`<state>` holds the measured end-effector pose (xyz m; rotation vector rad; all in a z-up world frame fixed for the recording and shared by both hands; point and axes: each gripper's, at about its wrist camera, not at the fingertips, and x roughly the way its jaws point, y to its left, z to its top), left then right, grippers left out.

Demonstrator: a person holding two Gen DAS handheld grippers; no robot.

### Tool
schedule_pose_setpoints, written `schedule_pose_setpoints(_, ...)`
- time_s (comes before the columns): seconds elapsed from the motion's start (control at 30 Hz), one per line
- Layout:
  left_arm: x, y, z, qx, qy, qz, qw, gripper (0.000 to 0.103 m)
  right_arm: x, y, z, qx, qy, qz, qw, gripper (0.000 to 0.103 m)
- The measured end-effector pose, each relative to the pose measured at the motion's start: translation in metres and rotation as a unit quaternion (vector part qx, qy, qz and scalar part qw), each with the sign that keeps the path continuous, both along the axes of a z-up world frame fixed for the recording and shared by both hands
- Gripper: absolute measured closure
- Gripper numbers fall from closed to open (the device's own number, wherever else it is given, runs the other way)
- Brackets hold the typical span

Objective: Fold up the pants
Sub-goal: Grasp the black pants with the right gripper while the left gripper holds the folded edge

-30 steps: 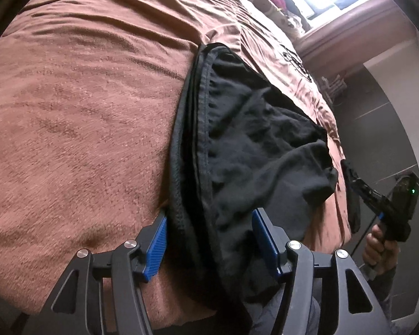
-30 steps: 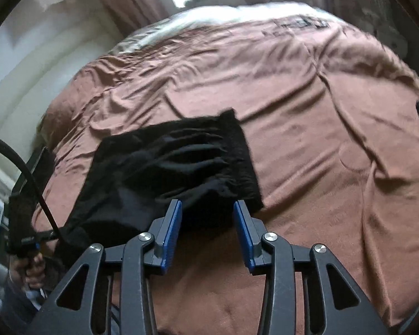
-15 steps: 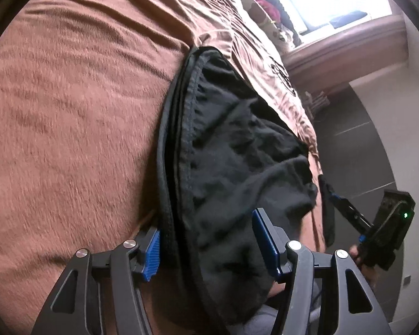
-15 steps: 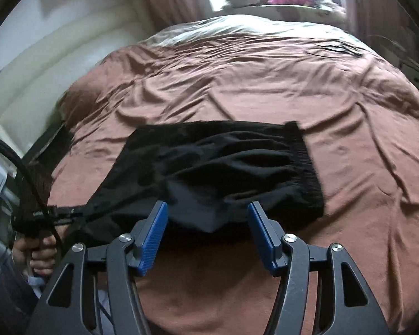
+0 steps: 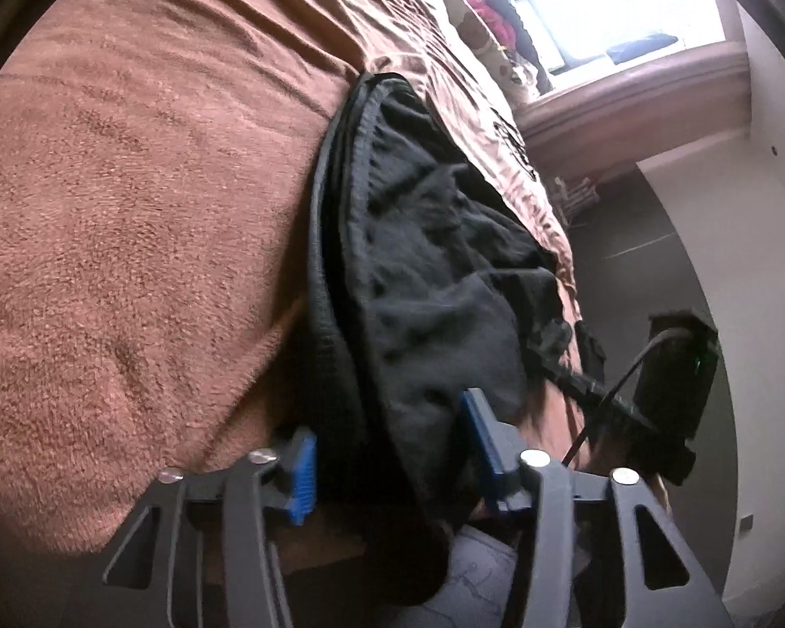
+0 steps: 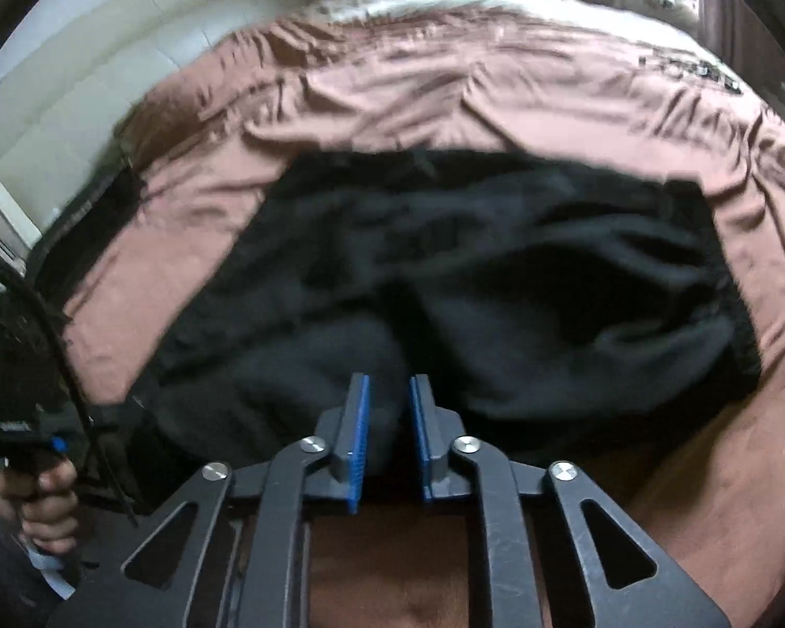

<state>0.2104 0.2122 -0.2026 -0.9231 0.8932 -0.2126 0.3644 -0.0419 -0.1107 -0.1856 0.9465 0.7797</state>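
Note:
Black pants [image 5: 424, 272] lie folded on the brown blanket, their waistband [image 5: 335, 167] running away from me in the left wrist view. My left gripper [image 5: 387, 450] is open, its blue pads either side of the near edge of the pants. In the right wrist view the pants [image 6: 497, 261] fill the middle. My right gripper [image 6: 387, 408] is shut on a bunched fold of the black cloth at the near edge. The right gripper also shows in the left wrist view [image 5: 560, 345], at the pants' far corner.
The brown blanket [image 5: 131, 209] covers the whole bed, wrinkled further out [image 6: 497, 83]. A window sill with clothes [image 5: 502, 21] is beyond the bed. A dark floor and white wall [image 5: 759, 261] lie off the bed's right side. A padded headboard [image 6: 104, 78] stands left.
My right gripper has moved in onto the near edge of the pants and closed on the cloth. My left gripper has stayed open and slid further along the waistband edge.

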Motion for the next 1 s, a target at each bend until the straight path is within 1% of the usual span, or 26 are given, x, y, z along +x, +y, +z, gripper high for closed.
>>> schedule_pose_setpoints(0.03,0.002,0.001,-0.001,-0.003,0.001,0.002,1.0,0.061,-0.001,0.003,-0.002,-0.011,0.004,0.001,1.0,0.092)
schedule_pose_setpoints(0.07,0.004,0.002,-0.003,-0.006,0.001,0.006,1.0,0.066,-0.003,0.002,-0.007,-0.02,0.009,0.002,1.0,0.093)
schedule_pose_setpoints(0.1,0.007,0.004,-0.004,-0.007,0.002,0.01,0.9999,0.073,-0.003,0.002,-0.011,-0.028,0.018,0.003,0.999,0.094)
schedule_pose_setpoints(0.13,0.009,0.005,-0.006,-0.006,0.005,0.013,0.9999,0.078,-0.002,0.002,-0.013,-0.032,0.026,0.002,0.999,0.094)
schedule_pose_setpoints(0.17,0.011,0.006,-0.007,-0.005,0.009,0.014,0.9999,0.088,-0.001,0.002,-0.014,-0.034,0.031,0.003,0.999,0.095)
schedule_pose_setpoints(0.2,0.012,0.007,-0.009,-0.005,0.015,0.016,0.9997,0.094,-0.001,0.001,-0.012,-0.034,0.031,0.005,0.999,0.095)
schedule_pose_setpoints(0.23,0.012,0.007,-0.009,-0.008,0.014,0.018,0.9997,0.095,-0.002,0.002,-0.007,-0.034,0.029,0.008,0.999,0.095)
schedule_pose_setpoints(0.33,0.009,0.009,-0.009,-0.017,0.01,0.025,0.9995,0.095,-0.007,0.0,0.012,-0.018,0.016,0.016,1.0,0.095)
schedule_pose_setpoints(0.43,0.009,0.009,-0.01,-0.016,0.013,0.027,0.9994,0.095,-0.003,0.004,0.03,0.0,0.008,0.018,1.0,0.095)
schedule_pose_setpoints(0.57,0.01,0.009,-0.01,-0.019,0.014,0.027,0.9994,0.095,0.013,0.014,0.037,0.015,-0.003,0.007,1.0,0.095)
schedule_pose_setpoints(0.63,0.011,0.009,-0.01,-0.018,0.015,0.026,0.9994,0.095,0.021,0.021,0.033,0.017,0.0,0.002,1.0,0.095)
schedule_pose_setpoints(0.7,0.012,0.008,-0.01,-0.019,0.015,0.026,0.9994,0.095,0.025,0.026,0.02,0.01,0.002,-0.005,1.0,0.095)
schedule_pose_setpoints(0.77,0.012,0.007,-0.01,-0.018,0.015,0.026,0.9994,0.095,0.028,0.033,0.005,0.003,0.017,0.001,1.0,0.095)
schedule_pose_setpoints(0.87,0.012,0.007,-0.01,-0.023,0.015,0.026,0.9993,0.093,0.026,0.036,-0.014,-0.03,0.038,0.006,0.999,0.095)
schedule_pose_setpoints(1.0,0.013,0.009,-0.01,-0.026,0.017,0.023,0.9993,0.092,0.025,0.025,-0.022,-0.025,0.072,0.006,0.997,0.095)
